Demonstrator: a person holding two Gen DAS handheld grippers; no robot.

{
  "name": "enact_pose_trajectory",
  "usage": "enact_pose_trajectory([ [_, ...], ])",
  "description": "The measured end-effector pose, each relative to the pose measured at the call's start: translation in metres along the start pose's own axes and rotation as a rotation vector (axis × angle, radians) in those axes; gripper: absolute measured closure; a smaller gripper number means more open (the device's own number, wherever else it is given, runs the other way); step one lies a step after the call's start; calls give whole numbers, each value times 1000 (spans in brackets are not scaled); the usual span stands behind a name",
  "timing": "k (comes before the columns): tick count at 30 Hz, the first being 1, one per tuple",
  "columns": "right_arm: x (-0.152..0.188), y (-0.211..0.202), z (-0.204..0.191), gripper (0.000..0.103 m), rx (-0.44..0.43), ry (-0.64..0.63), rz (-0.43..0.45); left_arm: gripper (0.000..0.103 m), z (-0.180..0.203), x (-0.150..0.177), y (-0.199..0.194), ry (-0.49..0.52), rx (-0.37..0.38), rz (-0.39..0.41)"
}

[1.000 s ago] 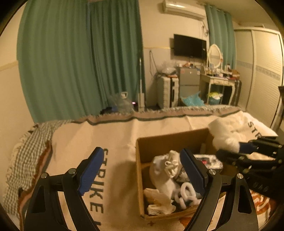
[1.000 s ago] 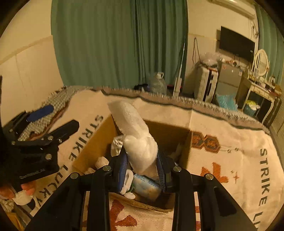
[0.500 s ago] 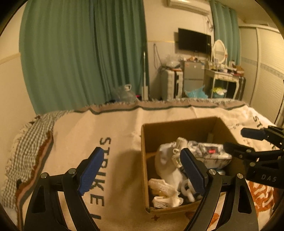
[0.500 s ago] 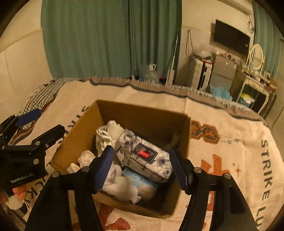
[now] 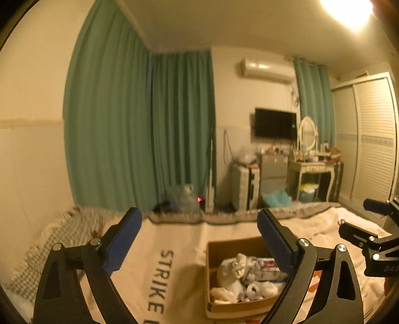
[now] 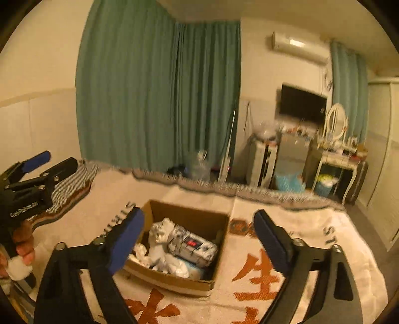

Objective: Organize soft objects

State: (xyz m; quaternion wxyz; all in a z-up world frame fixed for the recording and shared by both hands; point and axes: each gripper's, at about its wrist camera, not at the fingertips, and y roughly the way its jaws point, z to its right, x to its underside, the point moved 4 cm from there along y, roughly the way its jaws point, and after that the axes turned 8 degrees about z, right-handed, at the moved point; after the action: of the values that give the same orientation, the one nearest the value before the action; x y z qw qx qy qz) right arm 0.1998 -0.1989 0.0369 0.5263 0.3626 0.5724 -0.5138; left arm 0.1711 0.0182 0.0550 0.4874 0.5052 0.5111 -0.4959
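Left wrist view looks nearly level across the bed, taking in the ceiling light [image 5: 349, 10] and the wardrobe doors [image 5: 369, 139], with the cardboard box [image 5: 212, 251] low and right of centre; the right wrist view tilts further down and shows the box [image 6: 189, 219] more fully from above, plus orange characters [image 6: 259, 269] woven into the blanket [image 6: 311, 249] that the left view barely catches. Only the right view shows fingers [image 6: 23, 246] under the left gripper's handle, with a white soft wad [image 6: 17, 265] just below them. The left gripper [image 5: 199, 239] has its jaws opening and spread wide, nothing between the blue pads. The right gripper [image 6: 198, 236] likewise has its jaws opening wide, empty, with the box seen through the gap. Legible writing: "STRIKE" [image 5: 159, 276] on the blanket beside the box in the left view; lettering on the gripper bodies is too blurred to read surely. Inside the box lie white soft items [image 6: 159, 251] and a patterned pack [image 6: 192, 245] with a red label, its long axis running diagonally from the box's far left toward its near right.
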Motion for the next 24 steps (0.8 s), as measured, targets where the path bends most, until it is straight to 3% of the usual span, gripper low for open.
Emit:
enact_pose_trajectory([
  [4,6,-10,0,0,1,8,16,7,9,2,-16,50,9,41],
  [7,13,-13,3,0,2,45,21,7,15,11,-19,65,22,36],
  [19,49,7,14,0,43,102,-51,7,18,62,-5,65,34,-120],
  [24,50,6,12,0,44,77,-47,7,23,63,-9,82,42,-117],
])
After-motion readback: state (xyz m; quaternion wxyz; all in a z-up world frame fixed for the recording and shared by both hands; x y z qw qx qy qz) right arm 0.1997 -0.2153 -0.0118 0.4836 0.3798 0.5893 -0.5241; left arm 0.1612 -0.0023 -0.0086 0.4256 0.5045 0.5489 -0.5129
